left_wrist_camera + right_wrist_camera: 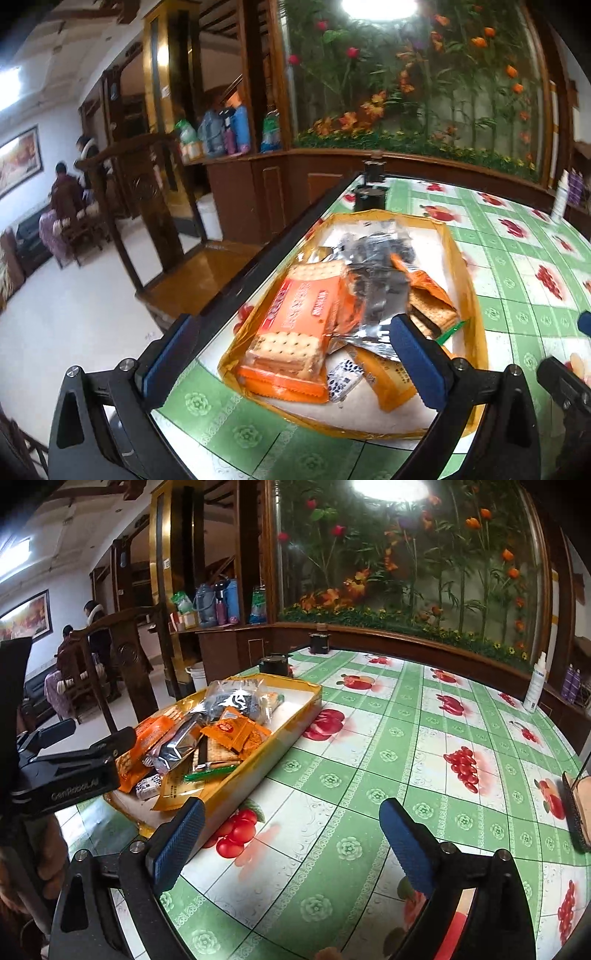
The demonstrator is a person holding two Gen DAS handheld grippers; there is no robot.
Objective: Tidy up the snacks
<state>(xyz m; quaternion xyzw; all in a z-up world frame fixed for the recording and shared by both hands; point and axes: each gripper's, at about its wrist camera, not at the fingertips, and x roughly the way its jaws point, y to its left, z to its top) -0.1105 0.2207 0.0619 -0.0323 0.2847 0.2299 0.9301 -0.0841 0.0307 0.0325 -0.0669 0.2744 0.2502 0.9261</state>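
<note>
One yellow tray (463, 258) sits on the table (517, 266), which is covered by a green-and-white checked cloth printed with red fruit; the tray lies near the table's left edge. Its contents form a single loose pile of snacks. Countable items: one large orange cracker pack (295, 325) lying lengthwise on the left side of the tray; one silver foil packet (376, 295) resting across the middle, partly over the cracker pack; one clear bag of dark contents (236, 699) at the far end; one smaller orange packet (234, 731) on top of the heap; one yellow-brown pouch (384, 380) at the near end; one small white-and-blue wrapped piece (343, 380) beside that pouch; one green stick-shaped wrapper (207, 773). Further pieces may lie underneath; the count below the top layer cannot be settled. The left gripper (295, 362) hangs over the near end of the tray with its two blue pads spread wide, released, nothing pressed between them. The right gripper (291, 842) stands over bare cloth to the right of the tray, likewise spread wide and empty. Beyond the tray stand two dark round containers (275, 664). One white spray bottle (535, 686) stands at the far right edge of the table. One brush-like object (578, 808) lies at the right margin. Two people (92, 635) are in the room to the left.
</note>
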